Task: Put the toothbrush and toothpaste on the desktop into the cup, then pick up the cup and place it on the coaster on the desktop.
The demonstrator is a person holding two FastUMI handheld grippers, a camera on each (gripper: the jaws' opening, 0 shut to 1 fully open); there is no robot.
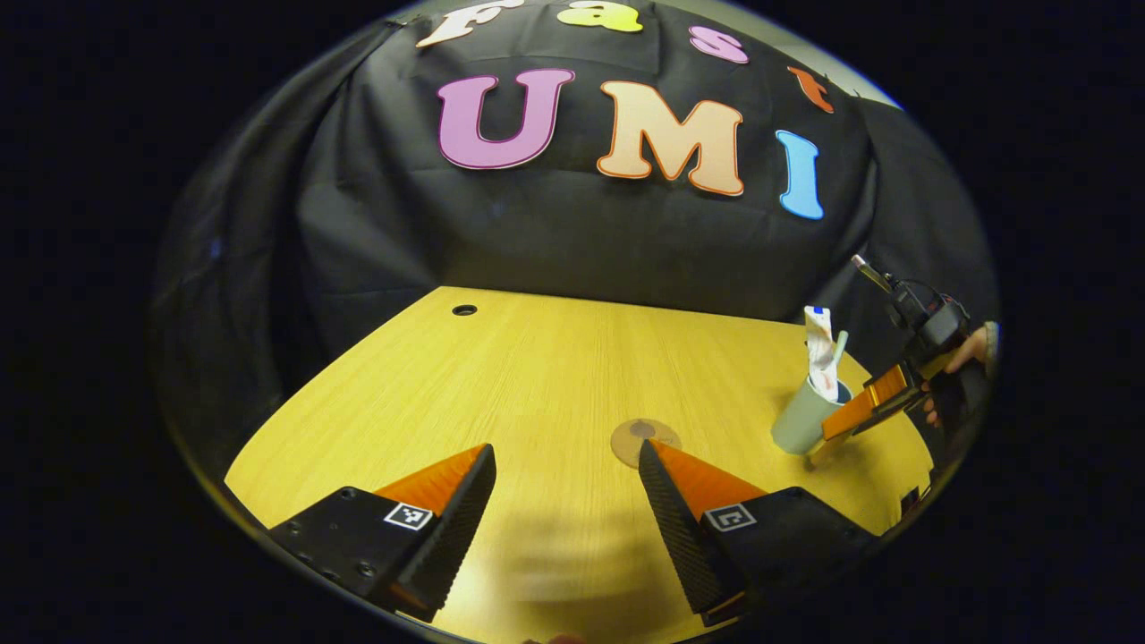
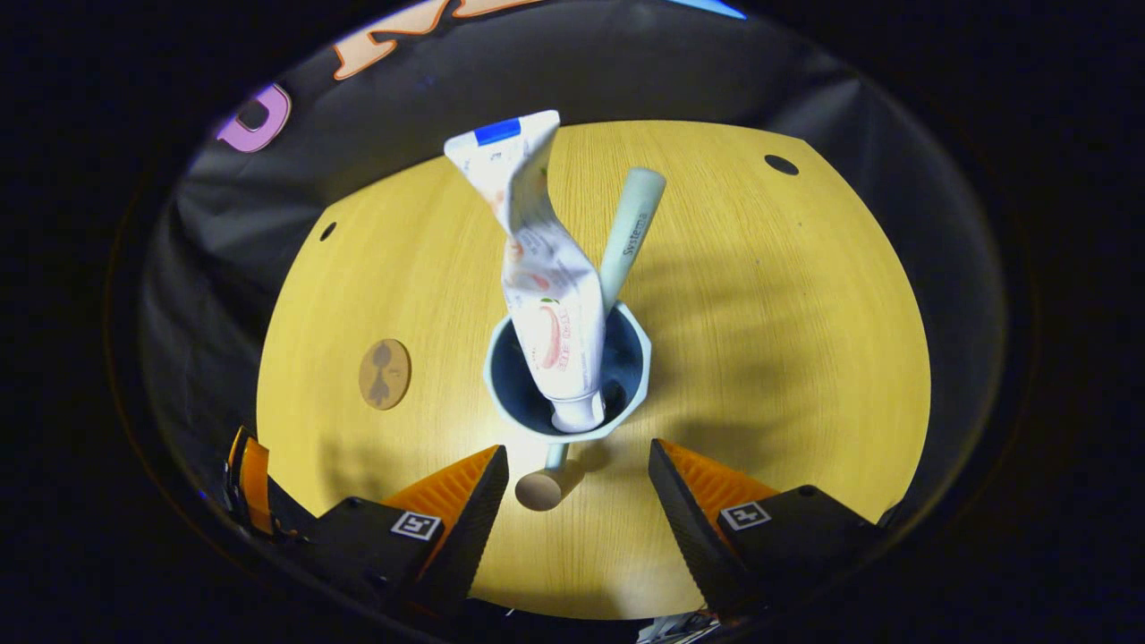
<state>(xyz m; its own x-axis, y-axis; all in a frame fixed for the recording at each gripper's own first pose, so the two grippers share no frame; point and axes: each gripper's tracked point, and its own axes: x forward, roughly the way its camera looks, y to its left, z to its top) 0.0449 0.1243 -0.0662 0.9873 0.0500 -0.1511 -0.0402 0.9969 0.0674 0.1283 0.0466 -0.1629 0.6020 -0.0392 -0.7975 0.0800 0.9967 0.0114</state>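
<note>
Right gripper open; toothpaste upright in cup.

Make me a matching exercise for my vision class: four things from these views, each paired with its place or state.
1. white toothpaste tube
2. pale green toothbrush
3. round brown coaster
4. right gripper

a. bare on the wooden desktop
b. open, beside the grey-blue cup
c. cap down in the cup
d. handle sticking up behind the tube

Pairs: 1-c, 2-d, 3-a, 4-b
</note>
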